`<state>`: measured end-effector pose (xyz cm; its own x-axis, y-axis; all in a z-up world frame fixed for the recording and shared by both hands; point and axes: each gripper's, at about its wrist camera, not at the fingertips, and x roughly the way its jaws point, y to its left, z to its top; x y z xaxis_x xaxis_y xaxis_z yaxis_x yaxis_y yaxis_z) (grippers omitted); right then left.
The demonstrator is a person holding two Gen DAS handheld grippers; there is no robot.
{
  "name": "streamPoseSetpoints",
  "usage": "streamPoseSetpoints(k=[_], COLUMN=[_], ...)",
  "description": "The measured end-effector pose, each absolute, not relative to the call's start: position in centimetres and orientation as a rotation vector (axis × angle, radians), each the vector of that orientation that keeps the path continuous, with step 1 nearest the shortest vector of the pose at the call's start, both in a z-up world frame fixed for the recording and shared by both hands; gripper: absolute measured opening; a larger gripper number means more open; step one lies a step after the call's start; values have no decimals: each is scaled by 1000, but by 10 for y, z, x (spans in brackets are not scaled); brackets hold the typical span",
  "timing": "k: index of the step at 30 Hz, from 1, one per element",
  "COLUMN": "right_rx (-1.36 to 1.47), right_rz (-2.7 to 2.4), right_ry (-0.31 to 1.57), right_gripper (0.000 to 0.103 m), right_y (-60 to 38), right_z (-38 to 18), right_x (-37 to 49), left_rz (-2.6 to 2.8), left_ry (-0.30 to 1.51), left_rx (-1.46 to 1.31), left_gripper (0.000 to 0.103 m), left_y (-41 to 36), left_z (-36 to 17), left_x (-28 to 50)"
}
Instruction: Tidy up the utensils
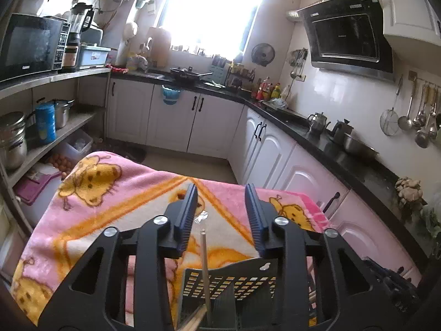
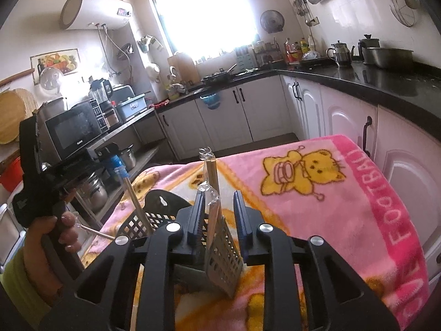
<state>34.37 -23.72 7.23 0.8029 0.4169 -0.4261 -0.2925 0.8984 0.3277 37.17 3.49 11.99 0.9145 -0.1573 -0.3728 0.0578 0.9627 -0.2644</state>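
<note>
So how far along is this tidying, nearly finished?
Partly, it seems. Several wrapped chopsticks already stand in the black holder on the pink blanket. Nothing is in hand: the right gripper and left gripper both hang open above it. No loose utensils show on the blanket, so what remains is unclear.

Pink blanket (image 1: 115,198) over table; microwave (image 1: 27,44), blender (image 1: 78,27) on shelf; kettle (image 1: 317,121) on counter (image 1: 358,162); ladles (image 1: 419,115) on wall.

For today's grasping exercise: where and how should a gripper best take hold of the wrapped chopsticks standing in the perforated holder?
Probably from above, on the upper shaft just under the crinkled wrap. The wrapped chopsticks stand nearly upright, with their lower part inside the perforated holder. The right gripper is already open around them.
</note>
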Motion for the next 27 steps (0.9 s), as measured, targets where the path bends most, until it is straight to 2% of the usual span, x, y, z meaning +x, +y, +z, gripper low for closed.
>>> streamPoseSetpoints(k=[5, 9, 17, 24, 27], right_rx=[250, 247, 238, 229, 221], right_rz=[386, 383, 374, 362, 358], right_ry=[528, 538, 540, 539, 534], right_gripper=[36, 40, 47, 58, 61], right_y=[-237, -238, -243, -248, -249], right_z=[70, 69, 70, 73, 75], right_x=[341, 339, 327, 311, 304], left_rz=[-133, -153, -200, -235, -248], left_ry=[411, 421, 443, 462, 468], left_rx=[-244, -234, -192, -158, -154], left_gripper=[42, 49, 71, 79, 86], left_y=[34, 33, 26, 15, 11], left_z=[123, 123, 129, 130, 129], left_x=[366, 359, 343, 325, 317])
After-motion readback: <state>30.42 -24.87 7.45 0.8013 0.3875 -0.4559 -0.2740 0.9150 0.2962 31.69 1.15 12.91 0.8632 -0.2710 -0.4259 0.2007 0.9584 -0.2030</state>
